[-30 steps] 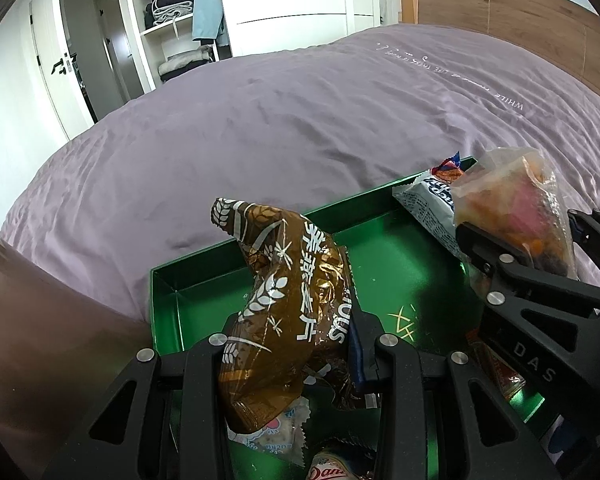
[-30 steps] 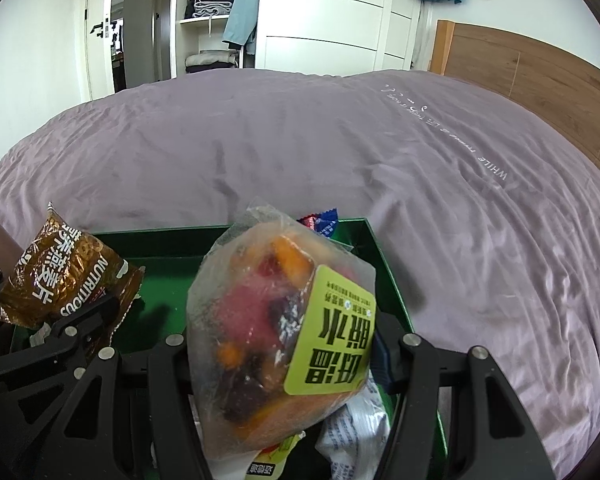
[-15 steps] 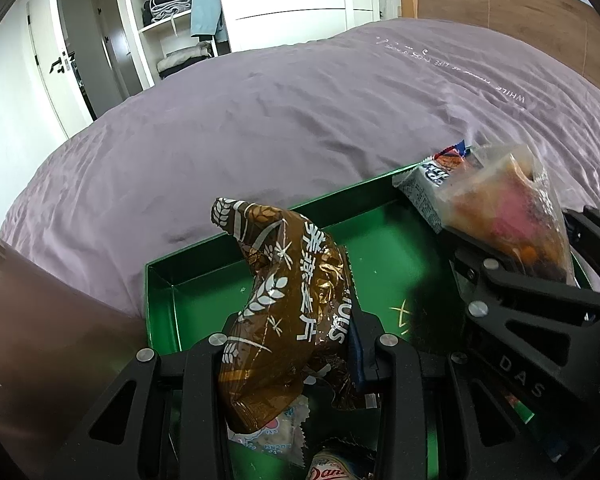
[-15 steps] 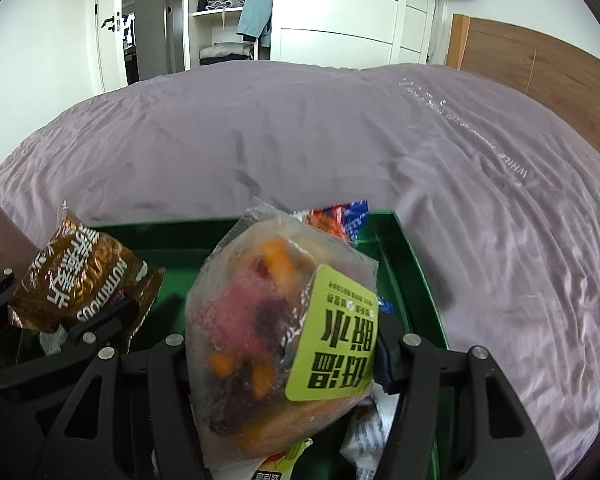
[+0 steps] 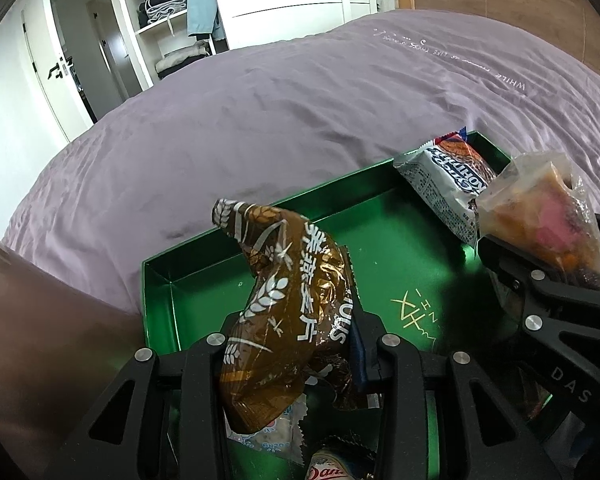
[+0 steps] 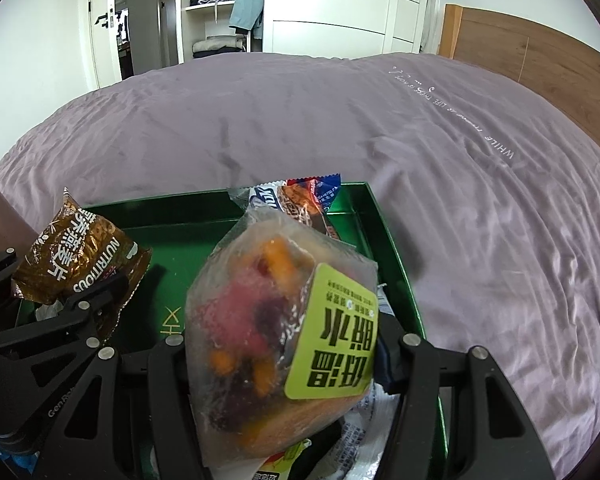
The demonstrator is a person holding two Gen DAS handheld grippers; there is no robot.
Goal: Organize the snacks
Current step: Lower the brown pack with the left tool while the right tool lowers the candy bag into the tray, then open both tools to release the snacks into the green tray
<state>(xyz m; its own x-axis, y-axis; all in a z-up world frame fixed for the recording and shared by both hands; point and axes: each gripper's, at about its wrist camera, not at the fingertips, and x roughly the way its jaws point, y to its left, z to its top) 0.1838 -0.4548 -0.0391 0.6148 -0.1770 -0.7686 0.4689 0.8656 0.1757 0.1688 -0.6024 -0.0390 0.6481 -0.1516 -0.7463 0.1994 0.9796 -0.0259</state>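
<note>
My left gripper is shut on a brown oat snack packet and holds it over the near left part of a green tray. The packet also shows in the right wrist view. My right gripper is shut on a clear bag of mixed dried fruit with a green label, held over the tray's right side. The bag shows in the left wrist view. A white and blue biscuit packet lies in the tray's far right corner.
The tray sits on a bed with a purple cover. More small packets lie in the tray under the grippers. A wooden headboard is at the right, a white wardrobe beyond the bed.
Both grippers have drawn back a little over the tray with their packets still held. More of the tray floor and the biscuit packet show now.
</note>
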